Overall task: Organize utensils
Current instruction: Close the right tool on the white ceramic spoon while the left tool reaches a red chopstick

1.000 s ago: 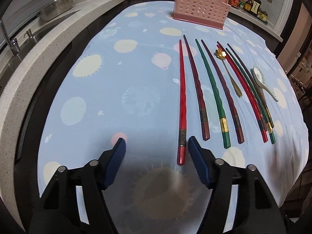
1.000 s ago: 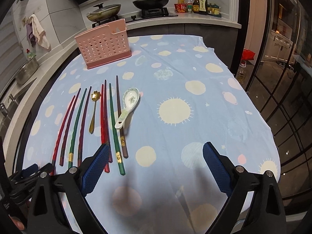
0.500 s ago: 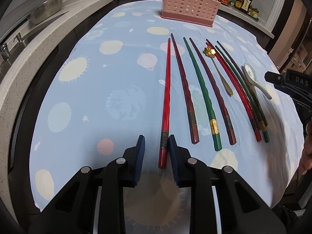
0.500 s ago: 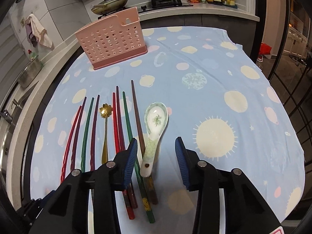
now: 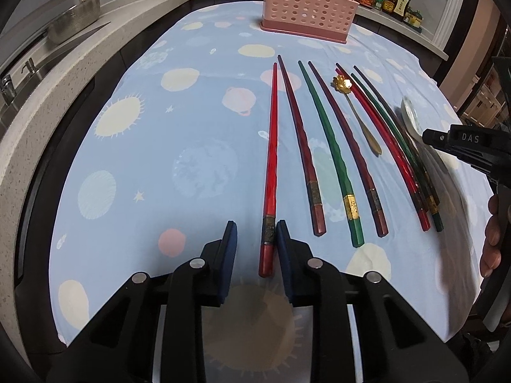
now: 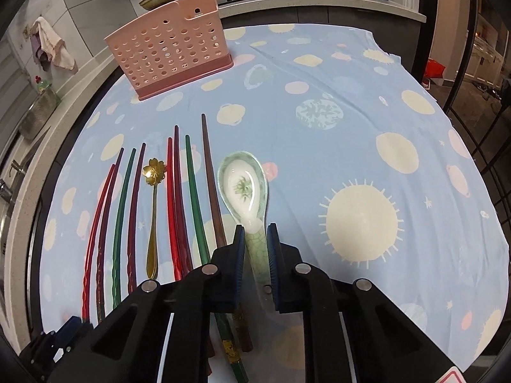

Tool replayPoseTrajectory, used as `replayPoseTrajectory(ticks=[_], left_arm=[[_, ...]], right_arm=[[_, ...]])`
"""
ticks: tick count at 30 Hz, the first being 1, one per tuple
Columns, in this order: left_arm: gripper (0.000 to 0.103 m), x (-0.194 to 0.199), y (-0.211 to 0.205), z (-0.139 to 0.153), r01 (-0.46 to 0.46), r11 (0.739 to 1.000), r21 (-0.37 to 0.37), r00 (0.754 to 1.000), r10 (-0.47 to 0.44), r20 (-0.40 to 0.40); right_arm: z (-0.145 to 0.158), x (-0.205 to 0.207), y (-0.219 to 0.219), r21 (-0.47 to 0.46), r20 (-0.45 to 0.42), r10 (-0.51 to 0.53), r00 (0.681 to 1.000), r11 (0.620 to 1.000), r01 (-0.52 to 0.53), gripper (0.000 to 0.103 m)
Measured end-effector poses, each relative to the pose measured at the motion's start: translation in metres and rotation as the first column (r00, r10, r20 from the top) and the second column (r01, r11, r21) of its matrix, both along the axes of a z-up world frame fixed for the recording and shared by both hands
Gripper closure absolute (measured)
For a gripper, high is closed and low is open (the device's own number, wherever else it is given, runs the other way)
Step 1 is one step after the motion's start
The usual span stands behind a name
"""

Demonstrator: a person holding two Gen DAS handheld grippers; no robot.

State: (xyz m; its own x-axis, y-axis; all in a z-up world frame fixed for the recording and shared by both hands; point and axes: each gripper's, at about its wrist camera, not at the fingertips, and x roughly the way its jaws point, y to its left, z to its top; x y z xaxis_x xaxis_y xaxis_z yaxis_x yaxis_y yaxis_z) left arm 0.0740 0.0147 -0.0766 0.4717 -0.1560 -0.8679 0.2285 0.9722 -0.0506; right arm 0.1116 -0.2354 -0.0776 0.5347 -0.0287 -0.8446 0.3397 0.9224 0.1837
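Kitchen island under a pale blue planet-print cloth (image 6: 319,73); perforated pink plastic utensil holder (image 6: 172,51) at 12 o'clock. My left gripper (image 5: 257,236), narrowed but not clamped, straddles the thick end of the leftmost bright red lacquered chopstick (image 5: 271,159): light, stiff, slick. My right gripper (image 6: 255,239) brackets the white-and-green ceramic soup spoon (image 6: 244,188) by its handle, contact uncertain. Glazed, brittle; hold mid-handle, gently.

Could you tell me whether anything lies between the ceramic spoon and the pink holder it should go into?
Nothing visible does: from the ceramic spoon, held between the right claw's fingers, only bare tablecloth stretches to the pink holder.
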Motion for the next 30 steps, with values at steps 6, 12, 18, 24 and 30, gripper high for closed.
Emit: replayPoseTrajectory(ticks=[6, 12, 18, 24, 30], left_arm=[[0.079, 0.0, 0.0, 0.0, -0.001, 1.0, 0.0, 1.0, 0.001, 0.002], [0.078, 0.0, 0.0, 0.0, -0.002, 1.0, 0.003, 1.0, 0.002, 0.005], [0.078, 0.0, 0.0, 0.0, -0.001, 1.0, -0.002, 1.0, 0.001, 0.004], [0.078, 0.0, 0.001, 0.0, -0.004, 1.0, -0.01, 1.0, 0.004, 0.005], [0.081, 0.0, 0.006, 0.001, -0.011, 0.999, -0.048, 1.0, 0.011, -0.001]], right_arm=[[-0.001, -0.007, -0.006, 0.021, 0.005, -0.011, 1.0, 1.0, 0.011, 0.09], [0.005, -0.008, -0.003, 0.019, 0.022, 0.007, 1.0, 1.0, -0.007, 0.09], [-0.005, -0.007, -0.006, 0.036, -0.005, 0.005, 1.0, 0.999, -0.005, 0.09], [-0.01, -0.016, -0.005, 0.033, -0.006, 0.023, 1.0, 0.999, -0.023, 0.09], [-0.013, -0.019, 0.001, -0.01, 0.001, 0.057, 0.998, 0.998, -0.057, 0.09]])
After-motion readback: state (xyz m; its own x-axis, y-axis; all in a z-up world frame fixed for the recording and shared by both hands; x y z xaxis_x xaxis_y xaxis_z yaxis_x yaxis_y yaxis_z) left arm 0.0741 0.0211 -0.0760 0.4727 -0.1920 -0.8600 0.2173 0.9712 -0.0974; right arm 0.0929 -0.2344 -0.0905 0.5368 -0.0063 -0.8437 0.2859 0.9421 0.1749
